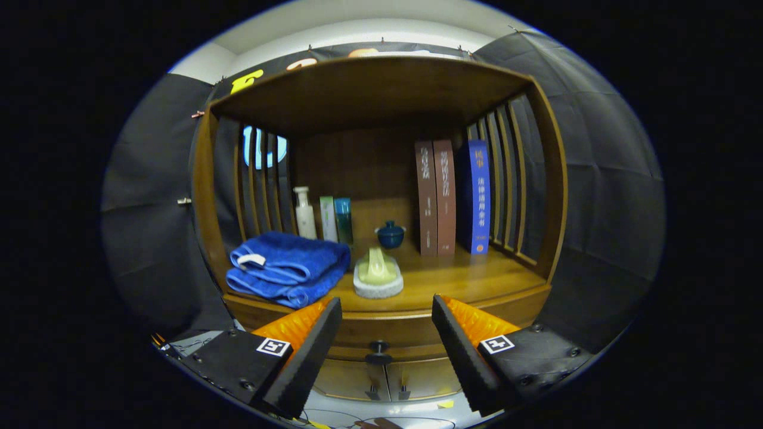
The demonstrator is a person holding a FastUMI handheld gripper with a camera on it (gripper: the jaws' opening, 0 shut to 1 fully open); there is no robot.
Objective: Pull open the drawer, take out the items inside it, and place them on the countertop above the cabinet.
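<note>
The drawer (381, 339) sits shut under the tabletop (465, 277), its dark knob (378, 353) between the fingers and a little beyond them. The tool (386, 316) is spread wide – nothing in its grip. On the tabletop: a folded blue towel (287, 268), a yellow-green brush (378, 274) beside it, bottles (325, 217) and a small blue lidded cup (390, 234) behind – three books (453, 196) upright to the right
</note>
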